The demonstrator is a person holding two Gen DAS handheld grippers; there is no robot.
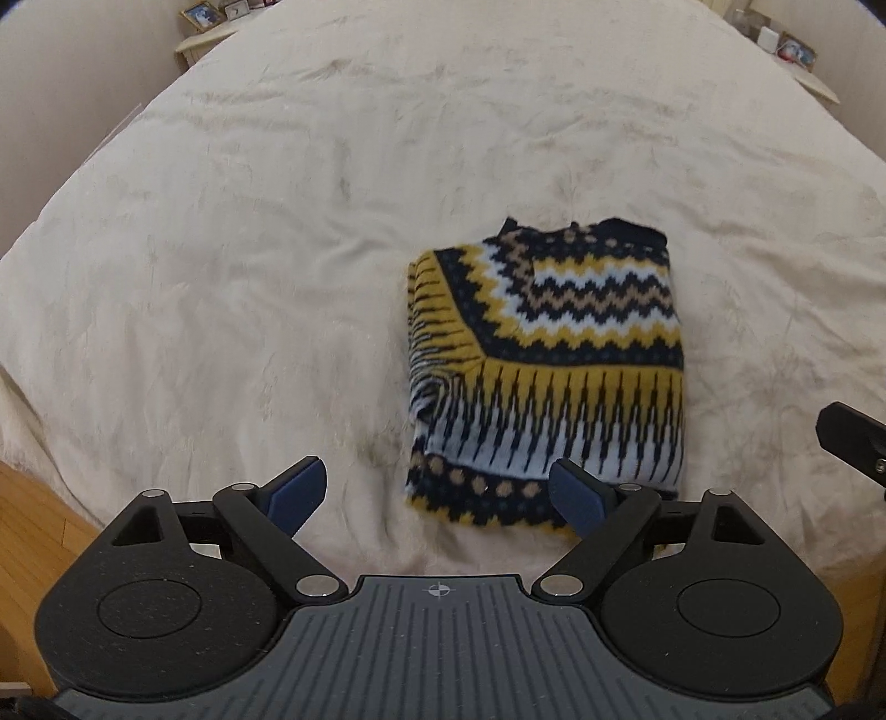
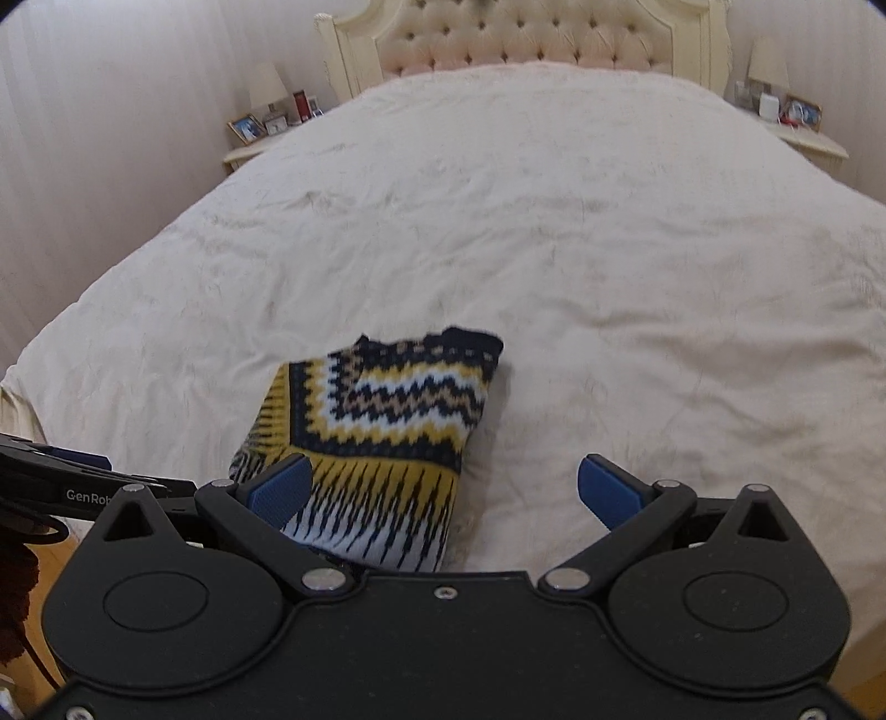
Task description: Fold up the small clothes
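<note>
- A wide bed with a cream, softly creased plush bedspread (image 2: 609, 266) fills almost all of both views; the cover is lightly wrinkled over its whole top.
- A small knitted sweater with navy, yellow, white and tan zigzag bands (image 1: 545, 360), folded into a compact rectangle, lies flat on the bedspread near the foot edge of the bed, far from the headboard. Its dark collar points toward the head of the bed.
- The left gripper (image 1: 437, 493) hangs just above the foot edge, its 2 blue-padded fingers (image 1: 299, 490) spread wide apart and holding nothing. The right pad overlaps the sweater's near edge in the view; whether it touches I cannot tell.
- The right gripper (image 2: 443, 493) is also released, with both blue pads wide apart and empty. The sweater's near right corner lies between and under its fingers, toward the left one.
- At the head of the bed stands a cream tufted headboard with a carved frame (image 2: 531, 39).
- On each side is 1 pale bedside table: the left one (image 2: 246, 149) carries a lamp, framed photos and small items, the right one (image 2: 814, 138) also a lamp and a frame.
- The walls have pale vertical stripes (image 2: 83, 138).
- A wooden floor in a warm orange tone (image 1: 27, 531) shows beside the bed's foot corner.
</note>
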